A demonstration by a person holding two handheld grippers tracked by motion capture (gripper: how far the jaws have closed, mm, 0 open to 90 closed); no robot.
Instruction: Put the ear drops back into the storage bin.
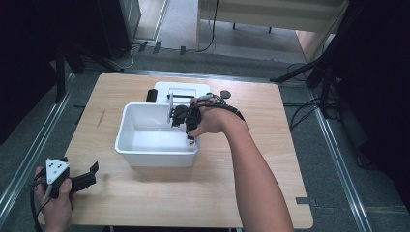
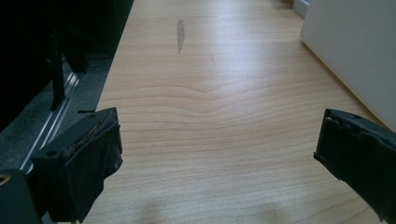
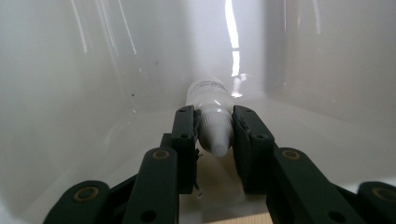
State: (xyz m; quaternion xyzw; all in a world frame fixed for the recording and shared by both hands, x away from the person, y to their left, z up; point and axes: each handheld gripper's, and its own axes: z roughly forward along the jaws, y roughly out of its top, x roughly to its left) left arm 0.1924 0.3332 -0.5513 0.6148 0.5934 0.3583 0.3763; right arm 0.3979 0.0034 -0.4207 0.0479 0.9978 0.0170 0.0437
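Note:
A small white squeeze bottle [image 3: 212, 100] points its capped tip toward the camera in the right gripper view. My right gripper [image 3: 214, 133] is shut on the bottle's neck, inside a white plastic bin [image 3: 70, 93]. From above, the right gripper [image 1: 189, 129] reaches down into the bin [image 1: 157, 155] at its right side, and the bottle is hidden by the hand. My left gripper [image 1: 89, 175] rests open near the table's front left corner. Its jaws [image 2: 219, 144] stand wide apart over bare wood, holding nothing.
The bin's outer wall [image 2: 355, 46] is to the right of the left gripper. Behind the bin stand a white stand [image 1: 183, 90], a black cylinder [image 1: 152, 95] and a dark round disc [image 1: 225, 94]. The wooden table [image 1: 270, 145] ends at metal rails on both sides.

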